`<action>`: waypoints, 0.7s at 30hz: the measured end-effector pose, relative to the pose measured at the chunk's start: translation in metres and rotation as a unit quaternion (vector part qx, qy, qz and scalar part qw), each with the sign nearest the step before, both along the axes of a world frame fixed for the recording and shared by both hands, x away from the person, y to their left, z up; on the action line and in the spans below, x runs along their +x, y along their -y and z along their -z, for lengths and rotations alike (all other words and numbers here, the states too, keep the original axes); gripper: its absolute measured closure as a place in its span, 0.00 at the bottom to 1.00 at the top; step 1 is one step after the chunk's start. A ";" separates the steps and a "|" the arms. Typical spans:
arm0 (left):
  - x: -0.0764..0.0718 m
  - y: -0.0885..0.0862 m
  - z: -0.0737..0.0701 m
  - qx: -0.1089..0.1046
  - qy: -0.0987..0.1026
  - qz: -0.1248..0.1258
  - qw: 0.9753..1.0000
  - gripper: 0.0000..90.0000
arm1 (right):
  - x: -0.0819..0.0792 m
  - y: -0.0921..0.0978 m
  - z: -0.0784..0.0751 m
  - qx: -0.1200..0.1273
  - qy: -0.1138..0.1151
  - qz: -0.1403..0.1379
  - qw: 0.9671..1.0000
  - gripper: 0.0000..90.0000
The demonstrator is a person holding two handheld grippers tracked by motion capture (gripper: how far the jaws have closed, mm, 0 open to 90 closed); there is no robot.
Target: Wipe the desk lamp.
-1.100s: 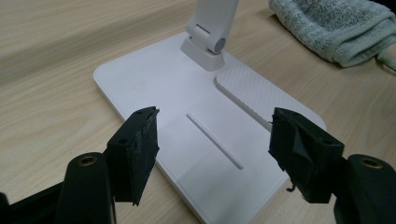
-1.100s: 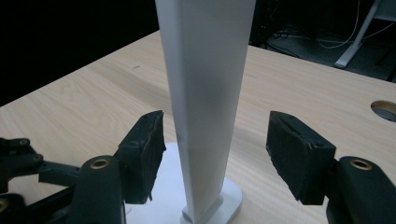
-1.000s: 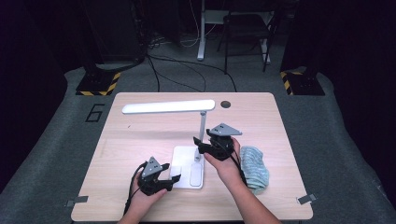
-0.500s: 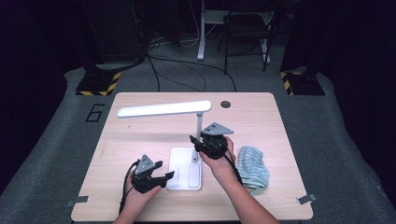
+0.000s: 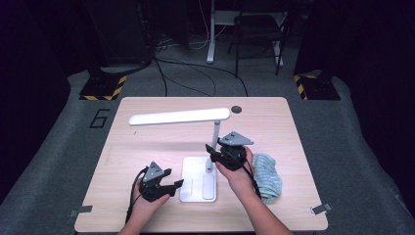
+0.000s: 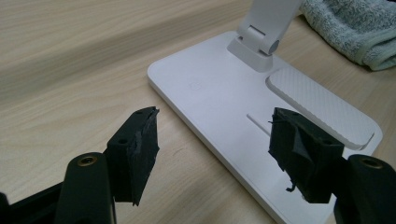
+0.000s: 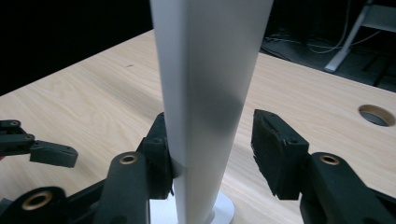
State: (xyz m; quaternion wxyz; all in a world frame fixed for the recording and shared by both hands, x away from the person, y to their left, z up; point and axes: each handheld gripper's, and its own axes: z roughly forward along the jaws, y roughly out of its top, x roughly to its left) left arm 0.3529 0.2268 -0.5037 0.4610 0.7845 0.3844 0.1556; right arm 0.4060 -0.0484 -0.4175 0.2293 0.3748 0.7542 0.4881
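— Where the pale wood-grain table (image 5: 147,142) spreads across mid-frame, what sits on it?
— A smooth white lamp (image 5: 198,174), flat rectangular base at lower centre, slim upright post, long bar head reaching left. A ribbed blue-green towel (image 5: 266,176) lies just right, bare wood left.
— The grippers?
— The right gripper (image 7: 210,149) straddles the post, jaws apart, one touching. The left gripper (image 6: 212,140) gapes wide at the base's edge.

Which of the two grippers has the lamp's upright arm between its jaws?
The right gripper: its open jaws straddle the lamp arm. The left gripper faces the lamp base.
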 end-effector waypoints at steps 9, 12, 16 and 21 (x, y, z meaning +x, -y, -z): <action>0.001 0.000 0.000 0.007 0.000 0.004 1.000 0.36 | -0.002 0.004 0.000 0.010 0.002 0.002 1.000 0.68; 0.001 0.000 0.000 0.007 -0.003 0.004 1.000 0.36 | -0.001 0.003 0.000 0.011 0.000 -0.002 1.000 0.69; 0.001 0.002 0.002 0.006 0.000 0.000 1.000 0.36 | 0.002 0.000 -0.001 0.009 -0.002 -0.010 1.000 0.69; 0.002 0.001 0.001 0.011 -0.005 0.006 1.000 0.36 | 0.004 -0.005 -0.002 0.007 -0.005 -0.015 1.000 0.70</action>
